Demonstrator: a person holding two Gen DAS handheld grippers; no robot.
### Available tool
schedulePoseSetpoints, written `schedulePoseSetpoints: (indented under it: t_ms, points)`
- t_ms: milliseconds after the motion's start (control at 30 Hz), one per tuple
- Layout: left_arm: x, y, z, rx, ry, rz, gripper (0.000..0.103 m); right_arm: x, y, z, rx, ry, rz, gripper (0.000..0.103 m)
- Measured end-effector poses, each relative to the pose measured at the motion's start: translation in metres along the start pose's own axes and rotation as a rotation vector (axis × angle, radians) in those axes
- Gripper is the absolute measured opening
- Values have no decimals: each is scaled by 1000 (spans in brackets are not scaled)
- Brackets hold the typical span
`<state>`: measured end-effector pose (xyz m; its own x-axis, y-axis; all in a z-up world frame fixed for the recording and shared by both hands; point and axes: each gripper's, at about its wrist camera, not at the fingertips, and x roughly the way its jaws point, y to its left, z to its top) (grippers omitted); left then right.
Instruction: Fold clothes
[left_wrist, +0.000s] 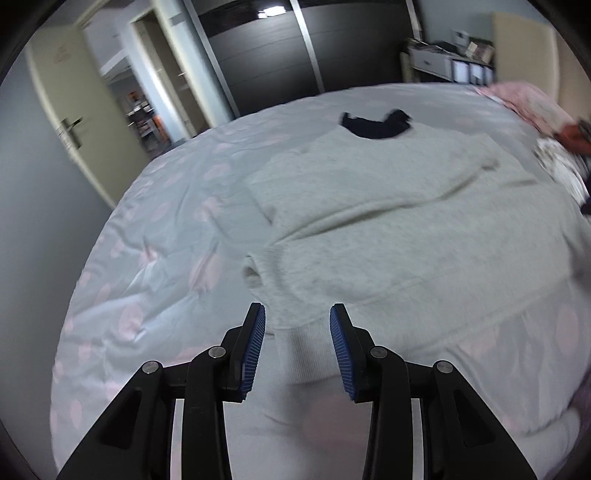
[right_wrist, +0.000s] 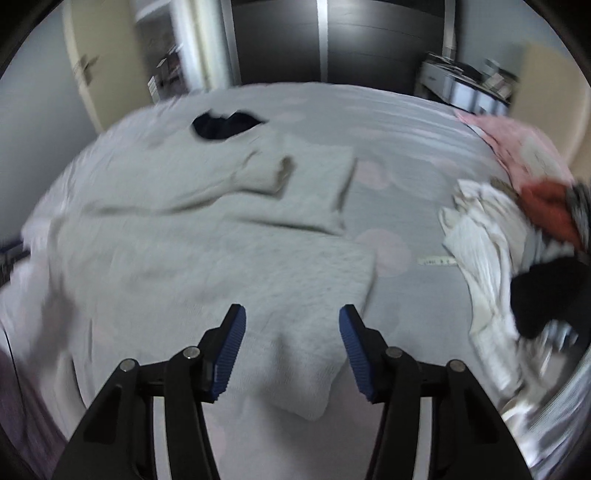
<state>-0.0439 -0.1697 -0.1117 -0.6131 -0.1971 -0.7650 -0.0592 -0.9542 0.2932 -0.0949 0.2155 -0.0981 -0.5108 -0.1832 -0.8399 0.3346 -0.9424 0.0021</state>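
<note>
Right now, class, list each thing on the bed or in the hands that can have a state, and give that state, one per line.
Left claw: open, hem of the sweater between its jaws.
Right claw: open, hem between its jaws.
Sweater: spread on the bed, sleeves folded in.
Black garment: crumpled beyond the sweater.
Pile: heaped, unfolded.
Door: open.

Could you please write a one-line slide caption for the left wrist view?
Open left gripper poised over the hem of a grey sweatshirt spread on the dotted bedspread.
</note>
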Motion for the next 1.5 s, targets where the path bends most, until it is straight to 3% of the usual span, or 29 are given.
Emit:
schedulePoseSetpoints:
  t_ms: [100, 167, 233, 400, 600, 800, 1100, 1167, 1300, 1367, 1500]
  points:
    - [-4, -10, -4, 146, 22, -17, 40, -2, 23, 2, -182, 89, -18, 52]
    - [-4, -17, -8, 249, 46, -28, 50, -2, 35, 1, -295, 152, -46, 52]
    - [-1, -26, -15, 351, 69, -29, 53, 5, 43, -5, -389, 229, -88, 52]
    - [17, -50, -33, 555, 123, 13, 54, 21, 46, -24, -500, 331, -71, 52]
    - [51, -70, -54, 686, 173, 73, 55, 45, 55, -46, -594, 415, -60, 52]
    - [77, -75, -62, 737, 182, 153, 55, 69, 55, -55, -639, 459, -87, 53]
    - [95, -72, -63, 720, 181, 166, 55, 83, 48, -54, -655, 498, -79, 55]
    - [96, -72, -62, 700, 181, 159, 43, 81, 43, -52, -635, 490, -77, 50]
    - [93, -75, -63, 679, 178, 162, 19, 70, 37, -49, -539, 424, -159, 17]
    - [89, -76, -64, 661, 170, 179, 7, 63, 37, -49, -488, 384, -212, 12]
    - [67, -70, -54, 585, 137, 184, 6, 34, 42, -53, -426, 273, -306, 10]
